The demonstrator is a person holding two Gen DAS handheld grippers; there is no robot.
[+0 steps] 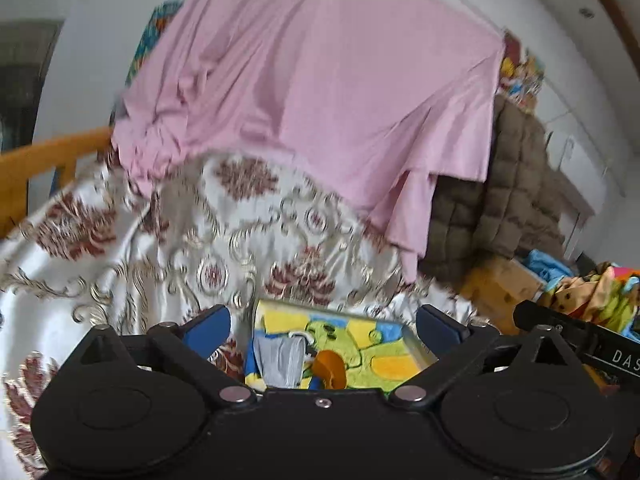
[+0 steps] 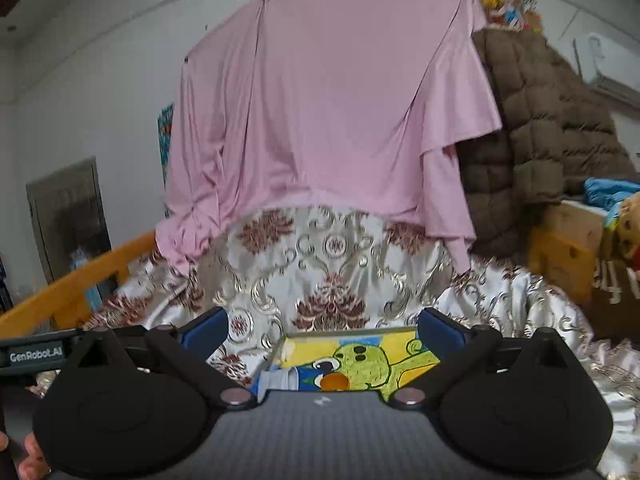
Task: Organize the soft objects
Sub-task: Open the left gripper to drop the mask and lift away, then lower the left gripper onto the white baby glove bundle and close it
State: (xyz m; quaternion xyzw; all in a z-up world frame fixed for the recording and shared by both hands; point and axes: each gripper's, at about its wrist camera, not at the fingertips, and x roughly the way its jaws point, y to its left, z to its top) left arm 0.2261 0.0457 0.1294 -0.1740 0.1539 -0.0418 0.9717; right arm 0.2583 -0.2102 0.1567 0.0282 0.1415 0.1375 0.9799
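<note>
My left gripper (image 1: 323, 326) and right gripper (image 2: 323, 326), fingers wide and empty, hover over the tray (image 1: 416, 342); next, I'd judge, reach for the grey cloth (image 1: 280, 360).

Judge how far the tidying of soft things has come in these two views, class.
Done: nothing visibly sorted. The colourful cartoon towel lies flat on the floral bedspread with a grey cloth on it.
In hand: nothing. The left claw and right claw are both open, poised over the towel.
Left: picking up the grey cloth and towel; the pink sheet hangs behind.
</note>
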